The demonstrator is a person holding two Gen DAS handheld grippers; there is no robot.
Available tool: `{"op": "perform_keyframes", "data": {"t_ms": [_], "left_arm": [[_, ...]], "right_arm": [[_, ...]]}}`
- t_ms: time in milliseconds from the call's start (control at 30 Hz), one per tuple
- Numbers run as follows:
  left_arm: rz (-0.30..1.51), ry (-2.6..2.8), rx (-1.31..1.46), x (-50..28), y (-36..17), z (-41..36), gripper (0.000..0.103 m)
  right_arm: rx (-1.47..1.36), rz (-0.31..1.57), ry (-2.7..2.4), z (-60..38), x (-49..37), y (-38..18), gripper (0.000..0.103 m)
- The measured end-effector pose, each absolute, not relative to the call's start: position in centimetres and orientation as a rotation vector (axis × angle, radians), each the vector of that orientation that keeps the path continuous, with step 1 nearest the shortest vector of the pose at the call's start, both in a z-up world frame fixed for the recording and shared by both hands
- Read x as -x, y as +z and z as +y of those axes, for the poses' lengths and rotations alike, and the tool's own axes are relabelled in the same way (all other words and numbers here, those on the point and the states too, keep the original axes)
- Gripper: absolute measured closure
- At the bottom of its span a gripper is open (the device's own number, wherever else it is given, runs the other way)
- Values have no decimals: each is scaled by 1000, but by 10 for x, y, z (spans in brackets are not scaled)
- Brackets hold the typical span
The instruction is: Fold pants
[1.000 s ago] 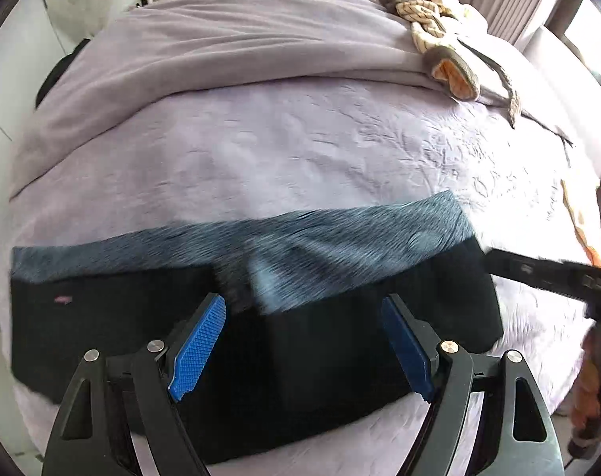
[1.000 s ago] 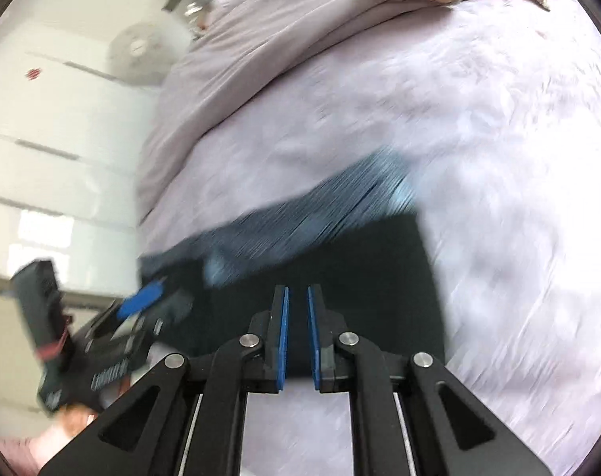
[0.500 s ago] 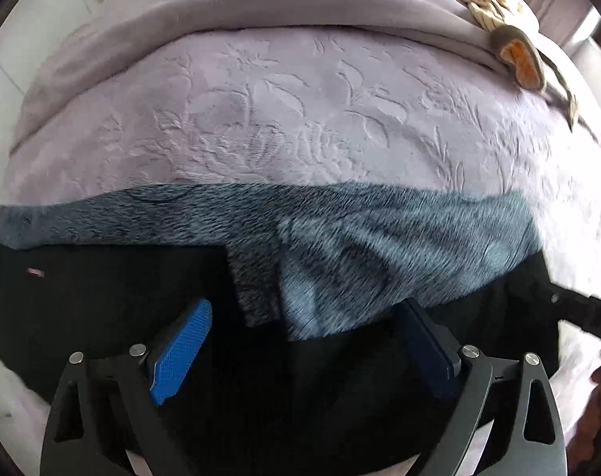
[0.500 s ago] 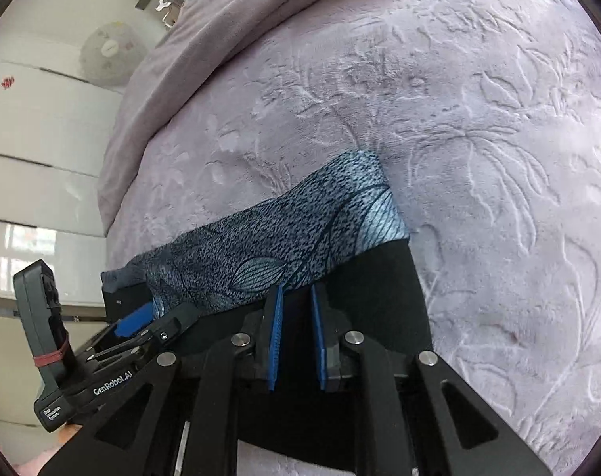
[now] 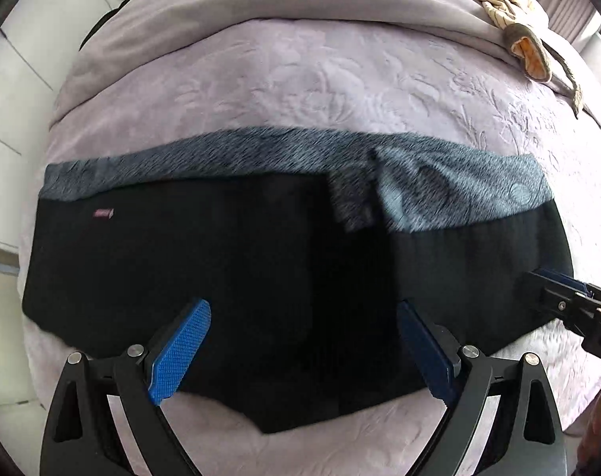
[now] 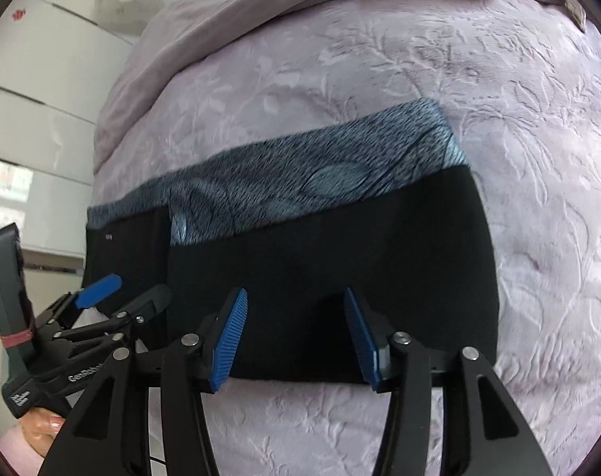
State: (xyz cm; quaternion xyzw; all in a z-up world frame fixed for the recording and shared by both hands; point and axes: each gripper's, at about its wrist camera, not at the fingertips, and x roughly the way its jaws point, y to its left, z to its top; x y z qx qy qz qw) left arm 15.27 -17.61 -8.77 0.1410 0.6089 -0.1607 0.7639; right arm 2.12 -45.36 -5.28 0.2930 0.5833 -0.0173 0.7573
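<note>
A: Left wrist view: a lilac bedspread [image 5: 300, 79] fills the frame, and the pants [image 5: 261, 269], folded into a wide black band with blue-grey lining along its top edge, lie across the middle.

B: And the tools?

A: The left gripper [image 5: 300, 353] stands wide apart, empty, over the lower hem. The right gripper [image 6: 296, 337] is opening, nothing pinched.

B: Risk?

A: Probably a released layer sliding askew, or a jaw snagging the hem.
</note>
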Motion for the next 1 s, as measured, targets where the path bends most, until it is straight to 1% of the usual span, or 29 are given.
{"op": "perform_keyframes", "data": {"t_ms": [233, 433, 500, 533, 567, 767, 1000], "left_arm": [[1352, -336, -285, -137, -82, -152, 7], [1369, -333, -245, -131, -81, -136, 7], [1371, -327, -233, -130, -81, -130, 7], [1372, -324, -228, -131, -81, -129, 7], [1374, -321, -224, -132, -82, -126, 7], [1380, -304, -200, -132, -83, -112, 7], [1389, -286, -178, -131, -82, -97, 7]], "right_arm": [[-598, 1324, -43, -429, -20, -50, 48], [-561, 1330, -25, -405, -26, -44, 48], [-540, 1311, -4, -398, -31, -40, 50], [-522, 1310, 2, -392, -36, -39, 56], [-513, 1319, 13, -386, -42, -41, 58], [-518, 1429, 23, -363, -55, -80, 58], [-458, 1439, 28, -353, -47, -75, 58]]}}
